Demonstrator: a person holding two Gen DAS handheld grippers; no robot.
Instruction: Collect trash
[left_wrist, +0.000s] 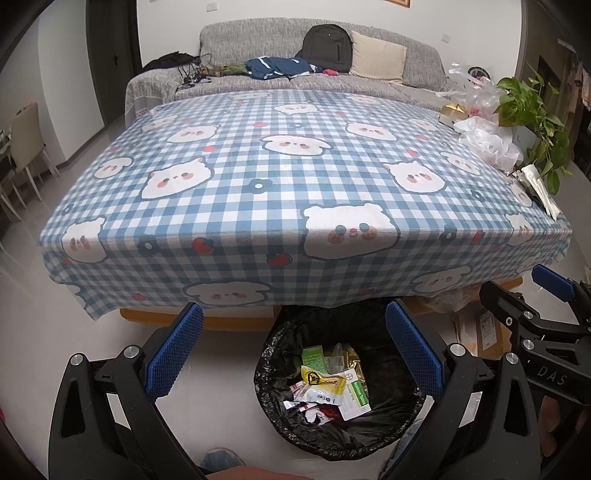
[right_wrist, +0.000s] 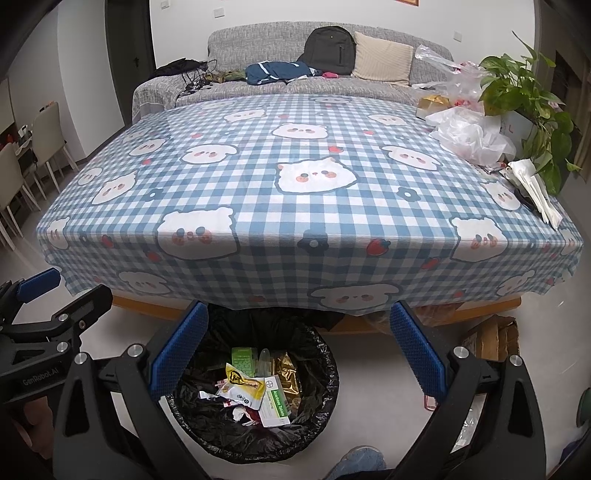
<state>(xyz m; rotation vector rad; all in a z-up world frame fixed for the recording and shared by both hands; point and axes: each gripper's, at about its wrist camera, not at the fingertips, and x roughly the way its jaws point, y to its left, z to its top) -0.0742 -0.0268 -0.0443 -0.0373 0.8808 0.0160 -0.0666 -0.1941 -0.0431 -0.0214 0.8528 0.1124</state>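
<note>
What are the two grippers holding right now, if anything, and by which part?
Nothing is held. The left gripper and the right gripper are both open and empty above the trash bin, where wrappers already lie.

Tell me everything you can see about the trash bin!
The bin is round and lined with a crinkly, shiny black plastic bag folded over its rim. It stands upright on the pale floor, right in front of the table, its far edge tucked under the hanging checked cloth. Inside lies a heap of trash: a yellow packet, a green-and-white box, a green pack, gold foil and small white wrappers. Neither gripper touches it.
</note>
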